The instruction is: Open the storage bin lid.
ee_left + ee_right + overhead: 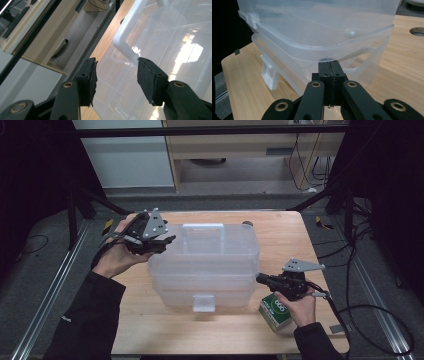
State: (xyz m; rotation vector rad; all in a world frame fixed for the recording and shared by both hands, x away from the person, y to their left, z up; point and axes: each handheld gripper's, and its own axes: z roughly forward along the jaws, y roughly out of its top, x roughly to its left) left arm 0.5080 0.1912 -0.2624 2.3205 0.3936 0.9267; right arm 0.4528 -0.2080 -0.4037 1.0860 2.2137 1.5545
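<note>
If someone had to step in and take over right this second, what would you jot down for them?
Left gripper: jaws open, nothing between them, at the box's far left corner near its white handle.
Right gripper: jaws shut, empty, tips against the box's right side under the lid rim.
Clear plastic box: mid-table, lid on, front latch down.
Green carton: on the table under the right hand, untouched.
Done: both grippers brought up to the box.
Left: handle not yet grasped, lid not opened.

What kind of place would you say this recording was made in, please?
Probably a lab or workshop bench set up for recording handling work. A wooden table stands on a metal frame amid dark curtains, cables trail over the floor, and a person works hand-held grippers around a clear plastic box.
</note>
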